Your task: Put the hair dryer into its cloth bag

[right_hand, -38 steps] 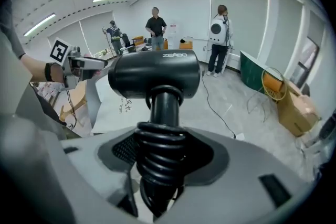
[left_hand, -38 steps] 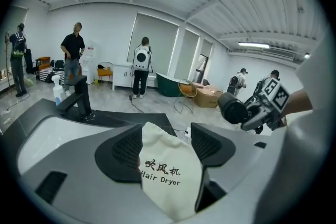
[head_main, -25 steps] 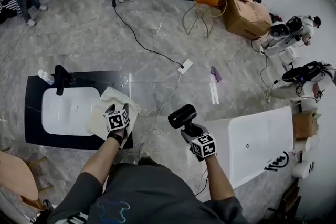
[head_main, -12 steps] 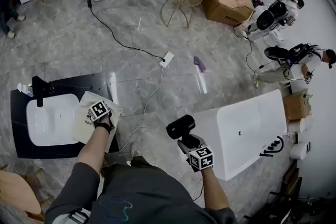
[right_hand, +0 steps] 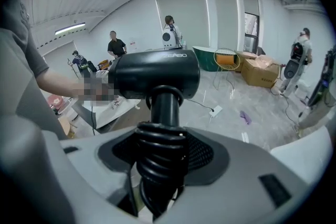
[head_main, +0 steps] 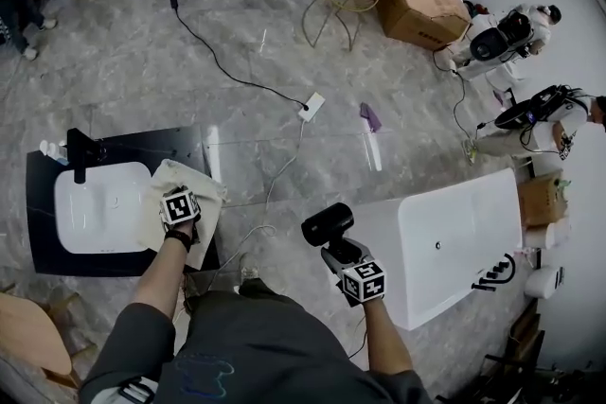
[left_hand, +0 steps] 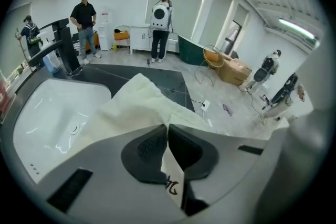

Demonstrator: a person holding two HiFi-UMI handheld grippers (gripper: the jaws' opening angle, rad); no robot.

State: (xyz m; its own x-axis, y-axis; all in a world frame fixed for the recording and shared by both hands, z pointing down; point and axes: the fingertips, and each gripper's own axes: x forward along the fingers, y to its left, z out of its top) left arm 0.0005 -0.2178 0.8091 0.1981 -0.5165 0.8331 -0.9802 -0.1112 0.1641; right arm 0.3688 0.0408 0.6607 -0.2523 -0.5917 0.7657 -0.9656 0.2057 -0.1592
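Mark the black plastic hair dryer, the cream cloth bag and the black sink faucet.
Black plastic hair dryer (head_main: 327, 224): head view, on its barrel.
Cream cloth bag (left_hand: 137, 105): left gripper view, on the raised fold beside the basin.
Black sink faucet (head_main: 80, 149): head view, on its middle.

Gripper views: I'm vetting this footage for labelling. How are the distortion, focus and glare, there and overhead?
Left gripper view: strong fisheye with dark corners; bag sharp, soft glare on the sink. Right gripper view: same fisheye; dryer sharp, faint sheen on its barrel. Head view: room edges bow, light even, no hard shadows.
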